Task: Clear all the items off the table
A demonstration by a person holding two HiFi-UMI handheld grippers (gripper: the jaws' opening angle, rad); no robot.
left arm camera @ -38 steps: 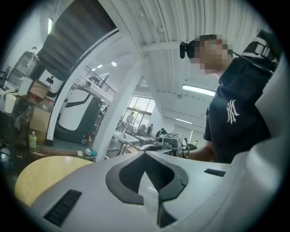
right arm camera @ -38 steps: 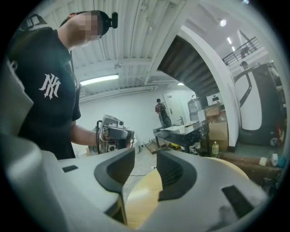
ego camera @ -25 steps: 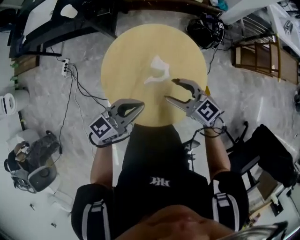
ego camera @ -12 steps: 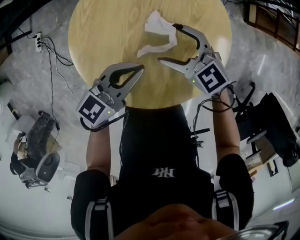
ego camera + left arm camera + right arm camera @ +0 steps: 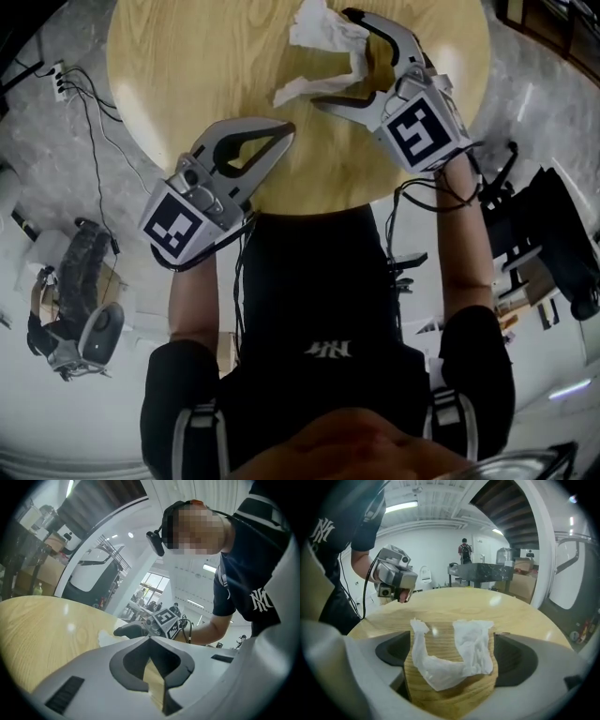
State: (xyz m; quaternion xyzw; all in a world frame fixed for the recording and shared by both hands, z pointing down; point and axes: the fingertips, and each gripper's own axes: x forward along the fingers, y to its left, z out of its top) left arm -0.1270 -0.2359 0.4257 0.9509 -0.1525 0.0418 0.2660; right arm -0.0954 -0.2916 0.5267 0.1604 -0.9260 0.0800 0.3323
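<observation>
A crumpled white tissue (image 5: 319, 26) lies on the round wooden table (image 5: 178, 75), inward from the table edge nearest the person. The right gripper (image 5: 333, 59) reaches over the table, tilted down toward its top. Its fingers are spread wide and have just been opening, one on each side of the tissue without pinching it. The left gripper (image 5: 281, 131) sits over the table's near edge, apart from the tissue, its fingers pressed together at the tips with nothing between them.
</observation>
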